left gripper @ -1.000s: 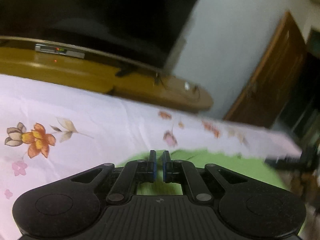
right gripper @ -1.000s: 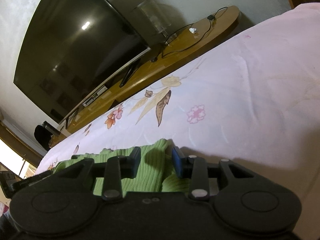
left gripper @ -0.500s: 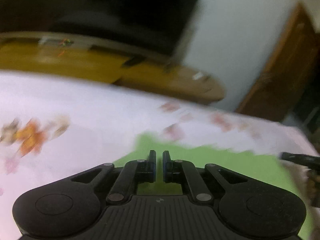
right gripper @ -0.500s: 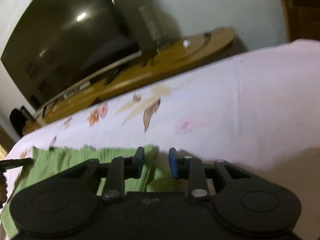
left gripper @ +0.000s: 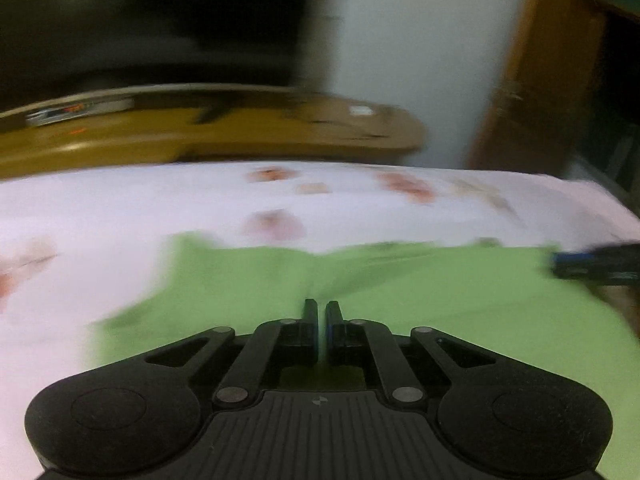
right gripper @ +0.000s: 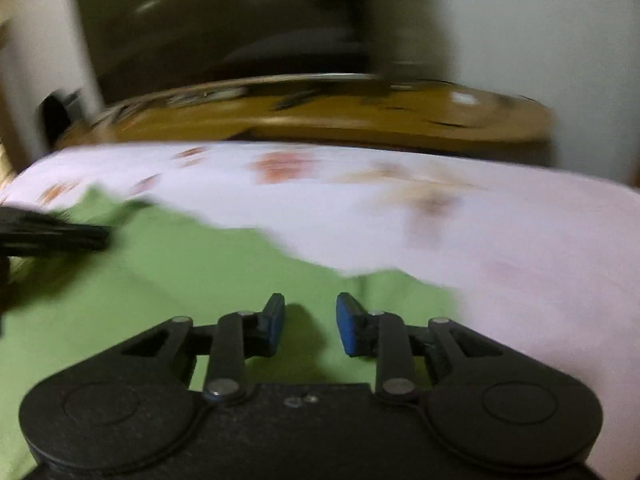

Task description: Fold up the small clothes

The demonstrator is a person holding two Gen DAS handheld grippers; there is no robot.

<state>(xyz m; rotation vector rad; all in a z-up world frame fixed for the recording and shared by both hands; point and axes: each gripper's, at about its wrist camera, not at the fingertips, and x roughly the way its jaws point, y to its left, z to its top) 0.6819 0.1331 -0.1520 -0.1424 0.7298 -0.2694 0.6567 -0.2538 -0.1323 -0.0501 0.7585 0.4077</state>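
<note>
A light green knit garment (left gripper: 440,300) lies spread over a pink floral bedsheet (left gripper: 100,216). My left gripper (left gripper: 322,308) is shut, and the cloth's creases run in to its tips, so it pinches the garment. It shows as a dark blur (right gripper: 52,234) at the garment's left corner in the right wrist view. My right gripper (right gripper: 310,308) hovers over the garment's (right gripper: 160,280) right part. Its jaws are closing with cloth lying under the gap, and the blue pads (right gripper: 348,328) do not press on it. The right gripper also shows at the garment's right edge (left gripper: 592,266). Both views are motion-blurred.
Beyond the bed's far edge stands a long wooden TV stand (left gripper: 240,132) with a large dark television (left gripper: 160,12) on it. A brown wooden door (left gripper: 540,80) is at the right. Bare sheet (right gripper: 480,220) stretches beyond and to the right of the garment.
Both grippers have swept across the bed, and the garment now lies spread wider between them. The right wrist has rolled to level, and its jaws have narrowed. The left jaws stay shut.
</note>
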